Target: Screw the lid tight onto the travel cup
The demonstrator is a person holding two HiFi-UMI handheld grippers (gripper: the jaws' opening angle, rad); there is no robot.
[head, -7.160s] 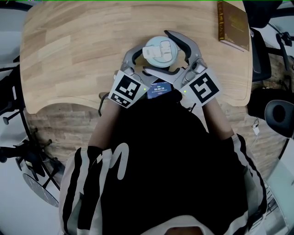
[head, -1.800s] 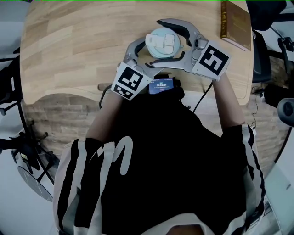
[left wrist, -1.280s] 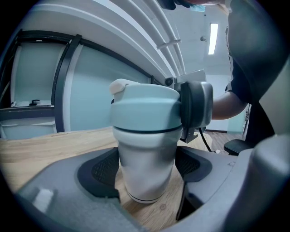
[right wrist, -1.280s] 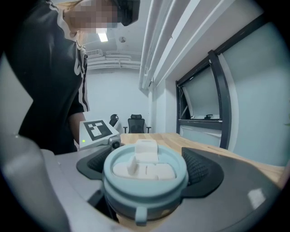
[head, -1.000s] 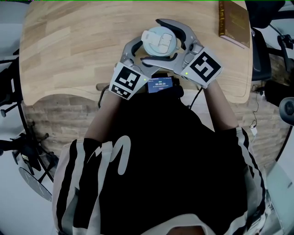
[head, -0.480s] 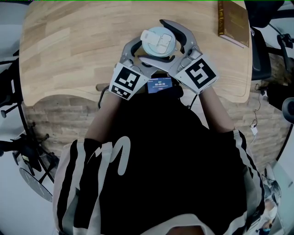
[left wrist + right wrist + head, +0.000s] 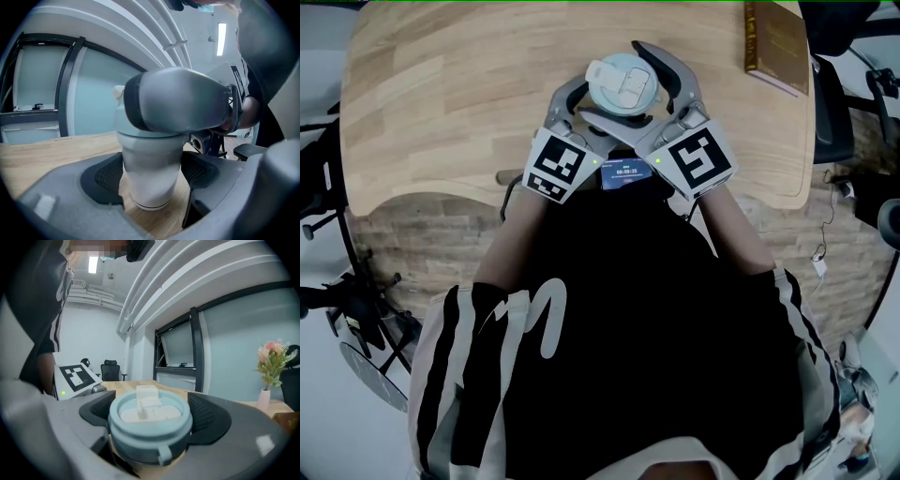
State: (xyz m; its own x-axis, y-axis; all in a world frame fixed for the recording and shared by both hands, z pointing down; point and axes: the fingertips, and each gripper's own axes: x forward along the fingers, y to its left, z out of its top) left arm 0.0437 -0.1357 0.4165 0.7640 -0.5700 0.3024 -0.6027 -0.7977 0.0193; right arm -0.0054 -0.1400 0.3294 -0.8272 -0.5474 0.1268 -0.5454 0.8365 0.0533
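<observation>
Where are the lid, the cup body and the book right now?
lid (image 7: 150, 411), right gripper view, its top face.
cup body (image 7: 151, 180), left gripper view, its pale side wall.
book (image 7: 780, 49), head view, its brown cover.

The head camera hangs high over the travel cup, facing almost straight down at it and the wooden table. The left gripper view sits low, very close to the cup's side, looking level at its body. The right gripper view rides higher, just beside the cup, looking slightly down across the lid. All 3 views share the cup.
</observation>
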